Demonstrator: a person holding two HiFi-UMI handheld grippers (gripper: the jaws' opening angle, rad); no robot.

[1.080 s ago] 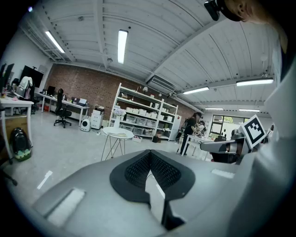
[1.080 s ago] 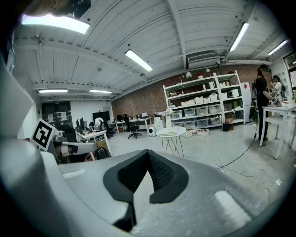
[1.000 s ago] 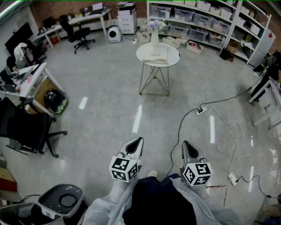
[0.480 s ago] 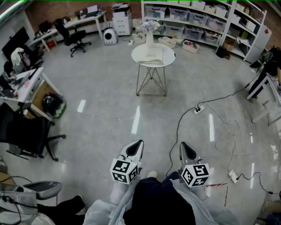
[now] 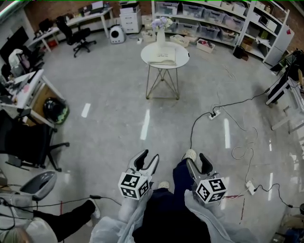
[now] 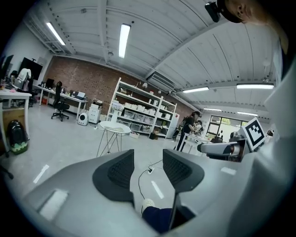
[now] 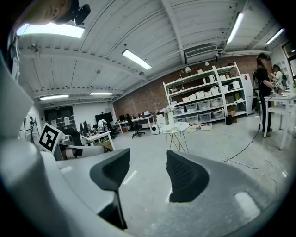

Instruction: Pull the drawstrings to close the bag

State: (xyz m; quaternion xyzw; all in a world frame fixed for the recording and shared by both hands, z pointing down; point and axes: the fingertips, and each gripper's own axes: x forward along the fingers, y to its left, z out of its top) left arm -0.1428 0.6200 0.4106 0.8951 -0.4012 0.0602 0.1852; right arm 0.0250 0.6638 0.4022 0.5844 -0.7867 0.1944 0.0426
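Note:
A flat cream bag (image 5: 162,56) lies on a round white table (image 5: 182,56) far ahead across the floor; its drawstrings are too small to make out. My left gripper (image 5: 147,159) and right gripper (image 5: 197,163) hang side by side in front of my body, well short of the table. Both sets of jaws are opening, with nothing between them. In the left gripper view, the left gripper (image 6: 147,163) frames only floor, the table (image 6: 114,127) standing beyond it. Past the right gripper (image 7: 148,165) in its own view, the table (image 7: 175,128) is just as distant.
A flower vase (image 5: 161,29) stands at the table's far edge. Cables and a power strip (image 5: 216,115) trail over the floor at the right. A black office chair (image 5: 28,142) and desks line the left, shelves (image 5: 213,14) the back. A seated person's leg (image 5: 71,220) shows bottom left.
Both grippers' jaws have gone from shut to apart. My view has advanced toward the table, and my right foot has stepped forward between the grippers.

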